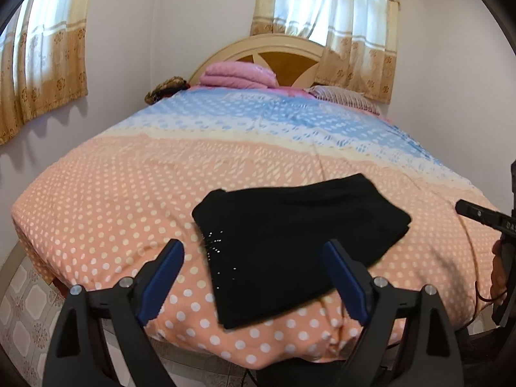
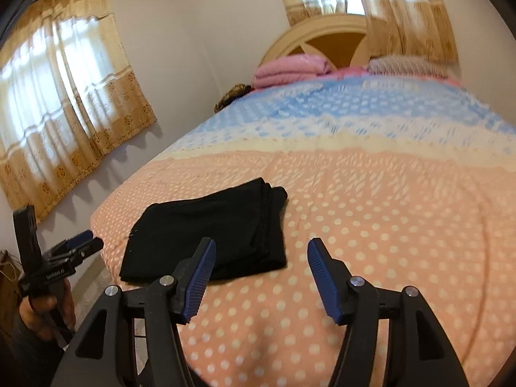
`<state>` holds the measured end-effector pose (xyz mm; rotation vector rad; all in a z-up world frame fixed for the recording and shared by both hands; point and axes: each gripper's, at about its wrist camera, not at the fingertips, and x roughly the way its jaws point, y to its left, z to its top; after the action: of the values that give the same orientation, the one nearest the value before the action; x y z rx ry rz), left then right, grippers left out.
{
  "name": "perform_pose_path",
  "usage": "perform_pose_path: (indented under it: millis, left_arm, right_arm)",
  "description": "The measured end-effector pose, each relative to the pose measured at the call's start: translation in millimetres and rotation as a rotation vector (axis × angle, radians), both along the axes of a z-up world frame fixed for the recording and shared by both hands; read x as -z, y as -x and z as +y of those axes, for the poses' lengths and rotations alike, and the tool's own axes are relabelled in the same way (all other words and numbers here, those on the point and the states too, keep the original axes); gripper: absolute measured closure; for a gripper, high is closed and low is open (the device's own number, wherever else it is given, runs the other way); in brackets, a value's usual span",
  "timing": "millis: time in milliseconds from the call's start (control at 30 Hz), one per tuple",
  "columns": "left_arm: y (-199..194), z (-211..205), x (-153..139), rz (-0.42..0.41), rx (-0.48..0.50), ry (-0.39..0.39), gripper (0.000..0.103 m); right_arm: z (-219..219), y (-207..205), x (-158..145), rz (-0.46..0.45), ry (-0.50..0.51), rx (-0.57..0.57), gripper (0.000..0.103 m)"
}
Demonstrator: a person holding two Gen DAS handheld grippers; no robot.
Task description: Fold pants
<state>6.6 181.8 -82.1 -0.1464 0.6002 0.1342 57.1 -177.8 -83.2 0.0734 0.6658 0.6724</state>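
The folded pants [image 1: 290, 251] lie on the bed [image 1: 129, 193] near its foot edge, pillows [image 1: 238, 75] behind at the headboard [image 1: 283, 54].

Soft daylight comes through the curtains [image 1: 325, 9] far ahead of my jaws and a second curtained window [image 2: 61, 96] off to their left, blowing the panes out white and laying scalloped shadows on the wall beneath. My right view is smeared with motion blur, worst on the bed [image 2: 387, 225] ahead. Both views bend strongly and go black at the corners.
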Motion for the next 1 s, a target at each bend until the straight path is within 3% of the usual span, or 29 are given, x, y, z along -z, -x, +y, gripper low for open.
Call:
perform_pose_path:
  millis: [133,400,1000]
  left_arm:
    - [12.5,-13.6,-15.8,-0.048,0.014,-0.006,0.003]
    - [23.9,-36.4,-37.9,-0.127,0.039,-0.050,0.001]
    - [27.0,-45.7,-39.4,-0.127,0.043,-0.058,0.001]
  right_arm:
    - [-3.4,30.1,-18.7,-0.076,0.017,-0.003,0.033]
    - [-3.2,77.0,-40.8,-0.206,0.046,-0.020,0.032]
    - [-20.9,93.8,-45.1,-0.247,0.041,0.015,0.029]
